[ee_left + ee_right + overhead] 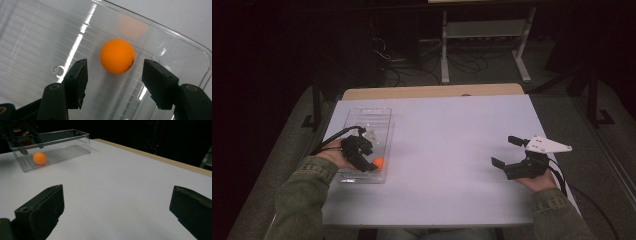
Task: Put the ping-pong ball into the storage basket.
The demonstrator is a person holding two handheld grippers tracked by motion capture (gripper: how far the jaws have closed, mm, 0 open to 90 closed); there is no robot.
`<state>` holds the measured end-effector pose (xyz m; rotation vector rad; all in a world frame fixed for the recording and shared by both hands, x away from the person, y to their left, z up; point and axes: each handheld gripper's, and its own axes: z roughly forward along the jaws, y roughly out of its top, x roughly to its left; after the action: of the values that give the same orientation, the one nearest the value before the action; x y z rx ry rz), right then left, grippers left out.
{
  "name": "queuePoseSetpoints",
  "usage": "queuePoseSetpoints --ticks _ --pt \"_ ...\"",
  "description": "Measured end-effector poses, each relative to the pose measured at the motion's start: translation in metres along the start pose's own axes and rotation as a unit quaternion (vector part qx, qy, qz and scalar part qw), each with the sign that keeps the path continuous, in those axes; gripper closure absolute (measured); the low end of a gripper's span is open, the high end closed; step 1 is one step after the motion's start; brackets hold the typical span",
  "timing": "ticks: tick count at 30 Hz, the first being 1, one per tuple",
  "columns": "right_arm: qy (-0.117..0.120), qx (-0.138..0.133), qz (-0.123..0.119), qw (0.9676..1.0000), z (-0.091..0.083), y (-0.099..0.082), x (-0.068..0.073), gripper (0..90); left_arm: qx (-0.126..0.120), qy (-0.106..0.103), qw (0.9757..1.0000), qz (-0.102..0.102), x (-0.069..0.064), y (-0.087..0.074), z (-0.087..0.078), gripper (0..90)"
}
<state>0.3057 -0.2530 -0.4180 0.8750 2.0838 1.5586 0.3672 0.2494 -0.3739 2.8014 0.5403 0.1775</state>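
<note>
A: Start with the biggest thing. Why does the white table (447, 150) look so bare?

B: It carries little: a clear plastic bin (382, 117) sits along its left side, long axis running away from the person, and the rest of the surface is open. The bin's low transparent walls keep a round thing from rolling off, which is probably why the orange ball (117, 56) lies inside it, near the end closest to the person.

A: And the two tools?

B: The right gripper (504, 151) rests low at the right side of the table, well apart from the bin, jaws spread wide with nothing between them. In the right gripper view it looks across the table toward the bin, so it seems parked out of the way rather than working. The left gripper (113, 77) is reached down into the near end of the bin from above.

A: How does the ball lie against that one's fingers?

B: In the left gripper view the jaws stand wide, one pad on either side and a little short of the ball. The ball rests on the bin floor between their lines, slightly beyond the tips, touching neither. Whether the person means to close on it or has let it go cannot be told from this alone
</note>
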Motion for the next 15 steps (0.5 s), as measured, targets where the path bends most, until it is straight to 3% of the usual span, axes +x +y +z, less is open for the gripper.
queuePoseSetpoints --ticks 9,11,12,13,15 --pt "0.000 0.001 -0.001 1.0000 0.0005 -0.0002 -0.0002 0.0 -0.005 0.012 0.9999 -0.008 0.0019 0.0002 -0.0021 22.7" --pt "0.000 0.001 -0.002 1.0000 0.0004 -0.0002 -0.0002 0.0 -0.007 0.021 0.9997 -0.011 0.0025 0.0000 -0.0035 20.5" --pt "0.000 0.001 -0.002 1.0000 0.0005 -0.0001 0.0000 0.0 -0.008 0.029 0.9995 -0.014 0.0023 -0.0001 -0.0044 14.8" --pt "0.000 0.002 -0.002 1.0000 0.0006 -0.0002 0.0000 0.0 -0.014 0.043 0.9988 -0.020 0.0024 -0.0002 -0.0057 12.6" --pt "0.000 0.002 -0.001 1.0000 0.0006 -0.0002 -0.0001 0.0 -0.016 0.045 0.9987 -0.020 0.0029 -0.0004 -0.0066 10.7"
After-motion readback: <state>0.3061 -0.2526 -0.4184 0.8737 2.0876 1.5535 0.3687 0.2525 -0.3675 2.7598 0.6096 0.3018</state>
